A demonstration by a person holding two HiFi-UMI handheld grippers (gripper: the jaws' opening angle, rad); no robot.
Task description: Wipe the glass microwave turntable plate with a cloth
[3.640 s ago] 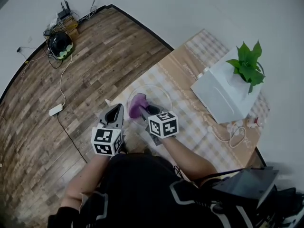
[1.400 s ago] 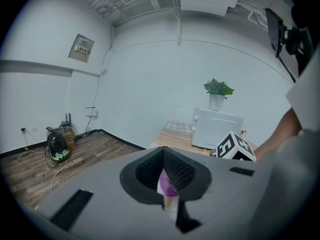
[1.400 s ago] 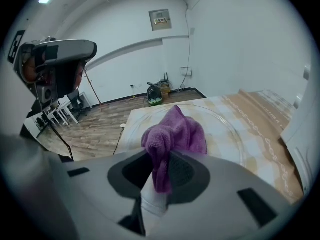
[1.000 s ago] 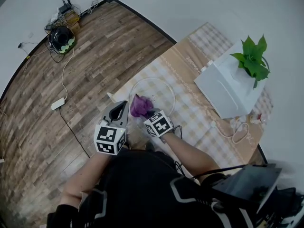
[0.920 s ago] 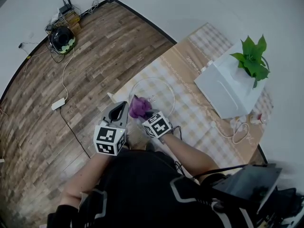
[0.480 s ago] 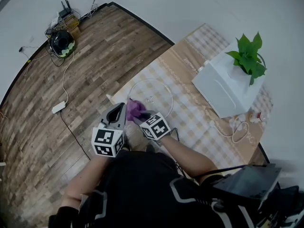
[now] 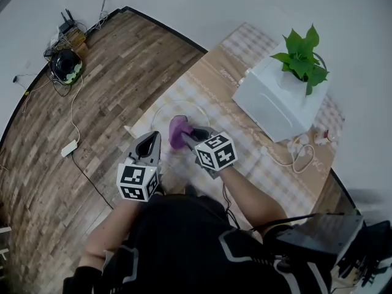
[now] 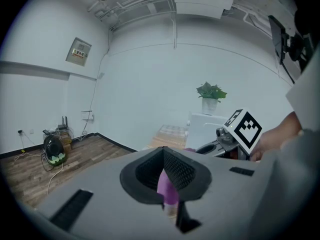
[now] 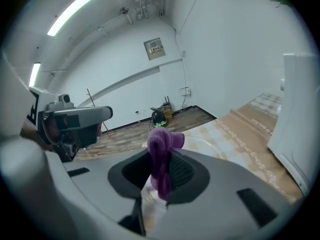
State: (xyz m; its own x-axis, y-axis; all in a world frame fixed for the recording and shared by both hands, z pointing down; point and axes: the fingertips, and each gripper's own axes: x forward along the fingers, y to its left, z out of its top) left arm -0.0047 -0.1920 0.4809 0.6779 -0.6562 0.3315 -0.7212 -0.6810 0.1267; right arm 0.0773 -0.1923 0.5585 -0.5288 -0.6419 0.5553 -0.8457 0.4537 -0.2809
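The round glass turntable plate [image 7: 160,110] lies on the checked tablecloth near the table's left corner. A purple cloth [image 7: 178,129] rests on the plate's near half, with my right gripper [image 7: 185,135] shut on it. In the right gripper view the cloth [image 9: 162,159] stands bunched up between the jaws. My left gripper [image 7: 150,137] sits at the plate's near-left rim, and its jaws look shut on that rim. In the left gripper view the cloth [image 8: 167,186] shows through the narrow gap between the jaws.
A white microwave [image 7: 275,106] with a green potted plant [image 7: 300,54] on top stands at the table's far right. A white cable [image 7: 299,159] lies in front of it. Wooden floor lies left of the table, with a white adapter [image 7: 69,147] and cables.
My right gripper has carried the cloth a little farther in over the plate and turned to the right. The left gripper has stayed at the rim. The head view has shifted.
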